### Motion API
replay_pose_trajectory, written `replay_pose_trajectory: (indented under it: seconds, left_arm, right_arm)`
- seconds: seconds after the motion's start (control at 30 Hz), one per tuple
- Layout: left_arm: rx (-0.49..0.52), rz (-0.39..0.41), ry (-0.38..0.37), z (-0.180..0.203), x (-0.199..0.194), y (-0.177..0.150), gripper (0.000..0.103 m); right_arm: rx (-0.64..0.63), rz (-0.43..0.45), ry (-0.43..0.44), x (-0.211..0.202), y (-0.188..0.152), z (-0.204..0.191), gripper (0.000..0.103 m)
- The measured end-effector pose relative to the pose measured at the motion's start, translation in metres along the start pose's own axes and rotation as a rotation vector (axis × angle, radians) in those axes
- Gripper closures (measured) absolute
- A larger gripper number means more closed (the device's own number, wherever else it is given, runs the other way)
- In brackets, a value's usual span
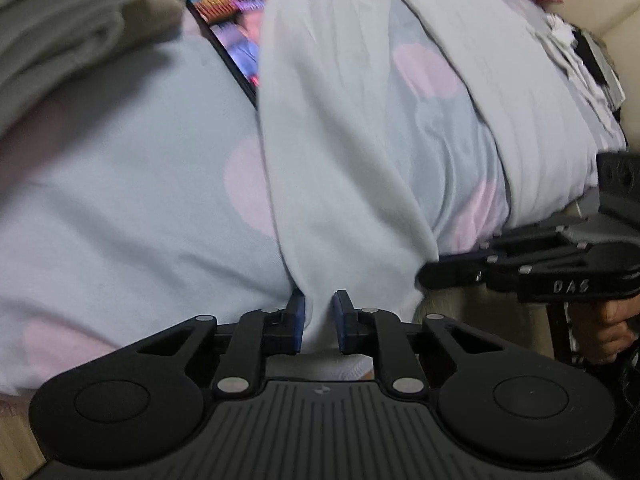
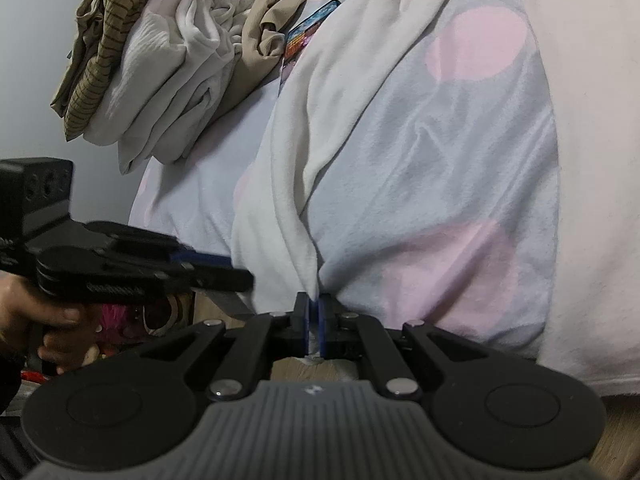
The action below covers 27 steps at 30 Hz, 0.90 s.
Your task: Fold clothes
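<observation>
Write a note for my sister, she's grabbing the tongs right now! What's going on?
Left tongs: fingers part closed around the white garment's near edge; a gap shows, so the grip is uncertain.
Right tongs: shut on another part of that edge.
The garment lies stretched along the bed, not yet folded.
Unfolded clothes pile waits at the far end, beside a phone.
Left to do: fold this garment, then the pile.

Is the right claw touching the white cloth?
Touching. The right wrist view shows the right claw pinched shut on the white cloth's edge.
</observation>
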<state>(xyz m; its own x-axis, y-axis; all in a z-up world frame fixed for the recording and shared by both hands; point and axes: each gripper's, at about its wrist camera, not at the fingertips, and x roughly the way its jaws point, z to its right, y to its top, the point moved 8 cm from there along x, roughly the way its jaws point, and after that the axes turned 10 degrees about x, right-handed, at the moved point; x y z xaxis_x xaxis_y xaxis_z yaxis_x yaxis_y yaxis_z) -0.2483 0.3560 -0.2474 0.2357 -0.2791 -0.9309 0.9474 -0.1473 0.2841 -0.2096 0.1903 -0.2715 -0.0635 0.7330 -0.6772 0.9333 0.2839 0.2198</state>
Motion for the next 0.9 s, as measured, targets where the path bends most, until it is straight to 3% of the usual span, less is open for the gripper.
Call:
replay_pose_trajectory:
  seconds: [0.03, 0.2, 0.57, 0.9]
  left_arm:
    - [-0.001, -0.007, 0.004, 0.000, 0.001, 0.000, 0.099]
    - [-0.035, -0.017, -0.034, -0.001, -0.015, -0.003, 0.100]
    - [-0.071, 0.146, 0.004, -0.004, -0.106, -0.019, 0.103]
    - [-0.145, 0.295, 0.065, -0.026, -0.145, -0.010, 0.103]
  right_arm:
    - [-0.004, 0.000, 0.001, 0.000, 0.000, 0.000, 0.098]
    - [-0.031, -0.007, 0.019, -0.001, -0.003, -0.006, 0.098]
    - [-0.196, -0.059, 0.176, -0.019, -0.018, -0.061, 0.098]
    - [-0.160, -0.050, 0.328, -0.035, -0.010, -0.087, 0.098]
